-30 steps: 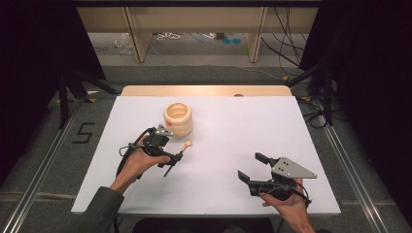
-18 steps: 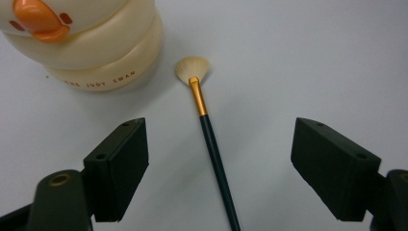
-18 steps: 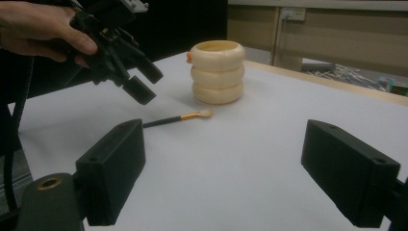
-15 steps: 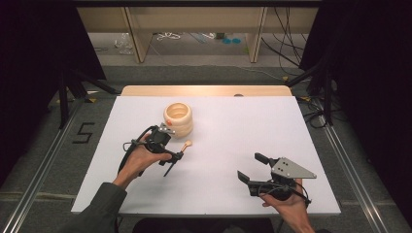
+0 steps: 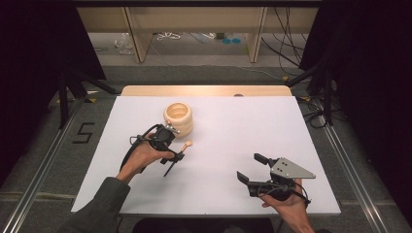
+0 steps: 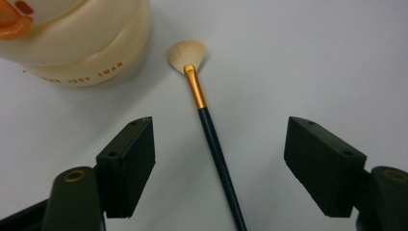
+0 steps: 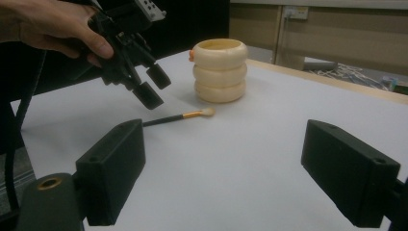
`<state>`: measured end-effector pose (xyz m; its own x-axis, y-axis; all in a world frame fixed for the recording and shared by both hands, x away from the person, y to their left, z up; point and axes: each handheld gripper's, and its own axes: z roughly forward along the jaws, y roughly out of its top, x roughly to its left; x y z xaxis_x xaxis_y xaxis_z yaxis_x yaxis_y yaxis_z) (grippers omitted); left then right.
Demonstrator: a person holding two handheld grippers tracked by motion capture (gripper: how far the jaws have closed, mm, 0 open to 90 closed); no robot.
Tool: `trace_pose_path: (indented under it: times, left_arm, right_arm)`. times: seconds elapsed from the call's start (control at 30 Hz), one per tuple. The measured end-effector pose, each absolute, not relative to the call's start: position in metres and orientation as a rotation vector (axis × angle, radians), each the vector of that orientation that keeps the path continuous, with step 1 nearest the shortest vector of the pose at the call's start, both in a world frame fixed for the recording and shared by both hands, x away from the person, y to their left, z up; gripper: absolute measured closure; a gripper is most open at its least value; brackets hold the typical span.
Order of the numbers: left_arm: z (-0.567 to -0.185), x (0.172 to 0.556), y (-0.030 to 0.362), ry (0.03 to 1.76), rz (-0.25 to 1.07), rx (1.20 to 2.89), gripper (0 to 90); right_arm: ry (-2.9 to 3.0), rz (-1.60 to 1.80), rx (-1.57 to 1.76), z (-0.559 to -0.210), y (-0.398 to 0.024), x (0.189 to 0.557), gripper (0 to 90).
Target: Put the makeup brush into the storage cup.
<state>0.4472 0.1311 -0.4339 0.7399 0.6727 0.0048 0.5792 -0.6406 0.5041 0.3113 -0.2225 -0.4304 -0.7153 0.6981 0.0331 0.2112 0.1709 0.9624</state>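
Note:
A thin brush [image 5: 186,144] with a dark handle, gold ferrule and pale fan tip lies flat on the white table [image 5: 233,121], just right of a cream ringed holder [image 5: 178,118]. My left gripper [image 5: 174,156] hovers tilted over the brush handle. In the left gripper view the brush [image 6: 211,134] runs between the two jaws without touching either, and the holder [image 6: 82,43] stands at upper left. These jaws have just been closing a little and still stand open. My right gripper [image 5: 251,167] rests open near the front right edge and faces the brush [image 7: 185,116], the holder [image 7: 220,70] and the left gripper [image 7: 153,86].
A wooden strip [image 5: 204,90] borders the table's far edge. Beyond it are wooden table legs and cables on the floor [image 5: 194,36]. Metal rails [image 5: 43,160] run along both sides of the table. Black cables trail from both grippers.
My left hand has edged slightly up and to the right over the brush, and its jaws look a little narrower. The right gripper has not moved.

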Motion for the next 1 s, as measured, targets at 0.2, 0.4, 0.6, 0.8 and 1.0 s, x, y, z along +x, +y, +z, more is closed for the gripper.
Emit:
trace_pose_path:
  times: [0.2, 0.4, 0.6, 0.8, 1.0]
  left_arm:
    - [-0.439, 0.451, 0.127, 0.982, 0.239, 2.477, 31.7]
    - [-0.445, 0.459, 0.128, 1.007, 0.172, 2.528, 34.9]
    - [-0.448, 0.460, 0.126, 1.035, 0.138, 2.521, 38.0]
    - [-0.448, 0.461, 0.126, 1.036, 0.119, 2.566, 46.3]
    - [-0.446, 0.461, 0.122, 1.032, 0.105, 2.583, 51.2]
  right_arm:
    - [2.030, 1.570, 0.856, -0.431, -0.222, 0.311, 16.3]
    - [2.031, 1.589, 0.850, -0.432, -0.221, 0.312, 16.3]
    - [2.041, 1.590, 0.857, -0.432, -0.221, 0.312, 16.4]
    - [2.039, 1.577, 0.854, -0.432, -0.221, 0.312, 16.4]
    - [2.053, 1.576, 0.867, -0.432, -0.221, 0.311, 16.5]
